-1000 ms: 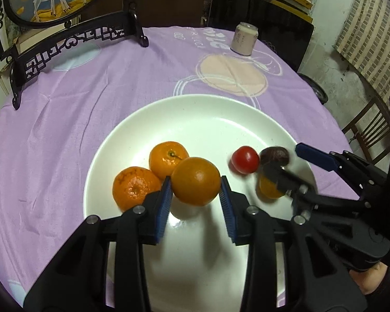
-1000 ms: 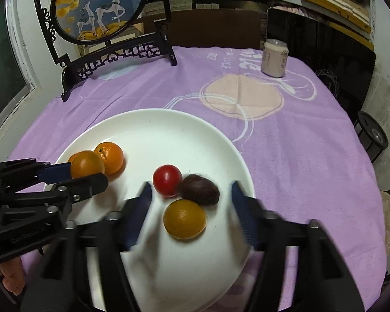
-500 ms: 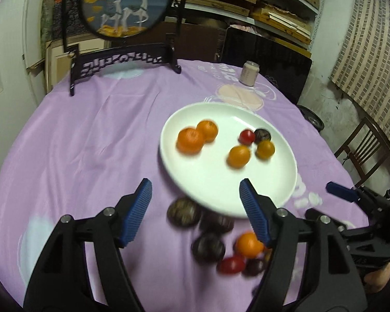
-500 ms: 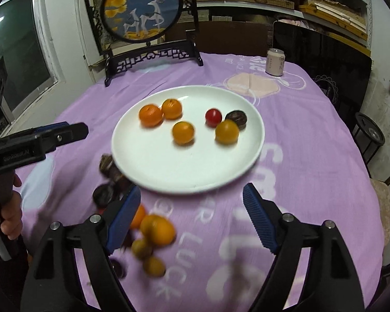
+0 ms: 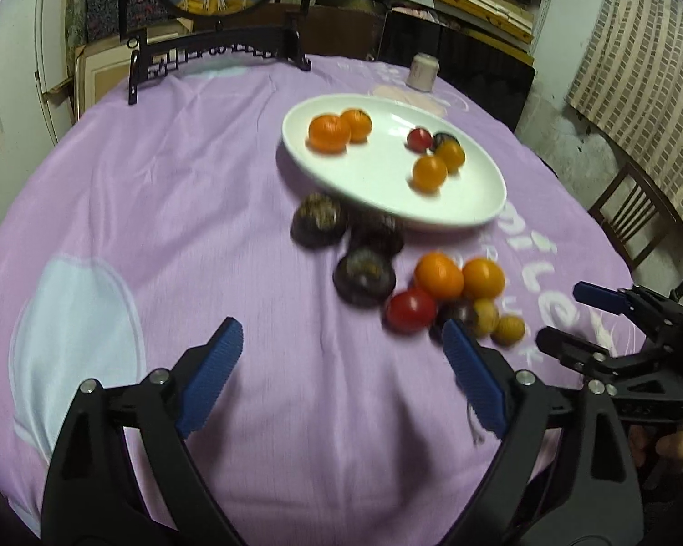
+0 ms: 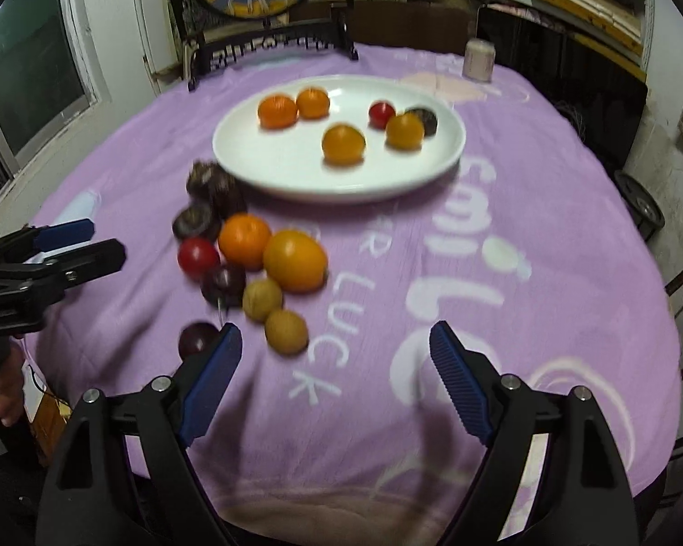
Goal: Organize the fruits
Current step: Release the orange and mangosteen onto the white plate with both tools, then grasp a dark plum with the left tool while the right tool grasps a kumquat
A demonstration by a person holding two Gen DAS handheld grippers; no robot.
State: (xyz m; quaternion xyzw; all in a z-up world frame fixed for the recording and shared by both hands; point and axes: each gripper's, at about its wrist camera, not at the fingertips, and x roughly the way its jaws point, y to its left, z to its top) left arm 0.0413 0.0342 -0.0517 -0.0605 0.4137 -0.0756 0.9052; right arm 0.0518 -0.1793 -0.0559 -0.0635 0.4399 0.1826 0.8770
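Fruits (image 6: 250, 264), round, orange, red, dark.

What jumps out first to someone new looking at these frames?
The round white plate at mid-table on the purple tablecloth, holding six fruits. Nearer the camera, a loose cluster of oranges, dark plums and a red tomato lies on the cloth. The left gripper and right gripper hang open, empty.

Two low wrist views across table, both sharing plate (image 5: 478, 216).
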